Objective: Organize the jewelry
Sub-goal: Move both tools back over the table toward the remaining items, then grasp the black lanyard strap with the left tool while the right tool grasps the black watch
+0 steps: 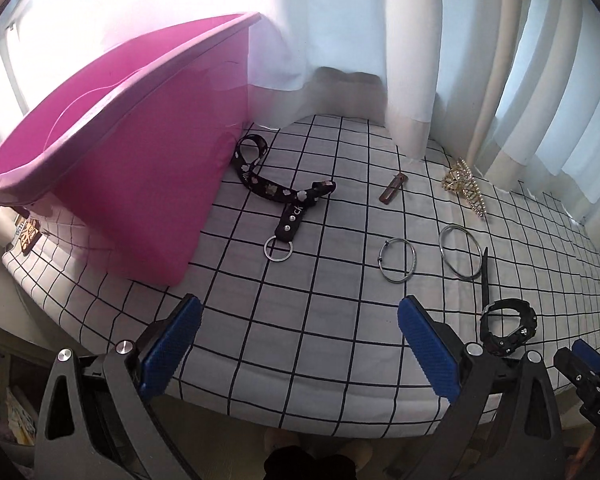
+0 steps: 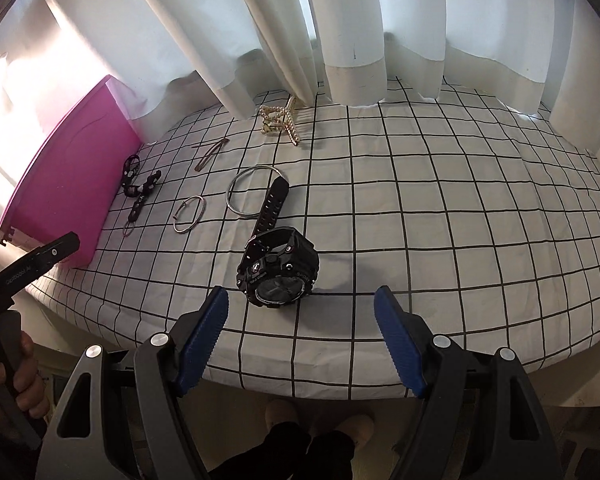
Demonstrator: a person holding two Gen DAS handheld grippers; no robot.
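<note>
Both claws wide open, holding nothing, hovering over the near edge of a bed [image 1: 324,344] with a white black-grid sheet. Left claw [image 1: 300,348] points at bare sheet, in front of a pink plastic bin [image 1: 148,184] that sits at the left of the bed against white curtains [image 2: 352,32]. Right claw [image 2: 300,344] sits just short of a black digital watch [image 2: 278,268], which lies on its side near the bed's front edge, one strap running back and overlapping the larger silver bangle [image 2: 256,190]. Smaller silver bangle [image 2: 190,214] lies just left of the larger one, apart from it. Black strap keychain [image 1: 278,196] with a metal ring lies beside the bin's wall; whether it touches the bin cannot be told. Brown hair clip [image 1: 392,187] lies further back, mid-bed. Gold rhinestone claw hair clip [image 1: 466,188] lies near the curtain hem at the back. Left gripper's body shows at the left edge of the right wrist view, with the person's hand [image 2: 24,376] on its handle.
</note>
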